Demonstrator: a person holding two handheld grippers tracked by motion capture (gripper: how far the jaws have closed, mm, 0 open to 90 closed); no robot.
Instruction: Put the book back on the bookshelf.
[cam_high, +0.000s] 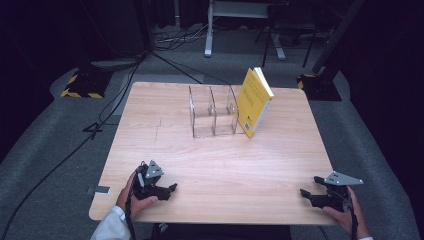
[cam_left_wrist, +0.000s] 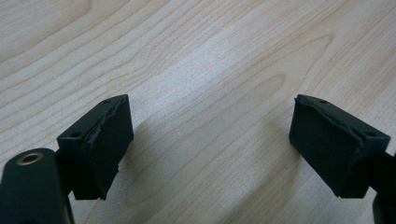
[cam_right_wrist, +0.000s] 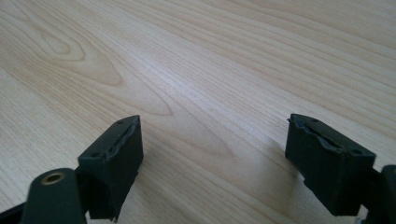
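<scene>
A yellow book (cam_high: 254, 101) stands tilted at the back of the wooden table (cam_high: 215, 165), leaning against the right side of a clear acrylic divided holder (cam_high: 212, 111). My left gripper (cam_high: 169, 190) rests near the table's front left, held in a hand, far from the book. Its jaws stand wide open over bare wood in the left gripper view (cam_left_wrist: 210, 149). My right gripper (cam_high: 306, 195) sits at the front right corner, also held in a hand. In the right gripper view (cam_right_wrist: 212, 161) its jaws are open with nothing between them.
Black cables (cam_high: 60, 160) trail over the grey floor to the left. A yellow-and-black striped base (cam_high: 82, 85) and a dark stand base (cam_high: 320, 85) flank the table's far corners. White desk legs (cam_high: 209, 30) stand behind.
</scene>
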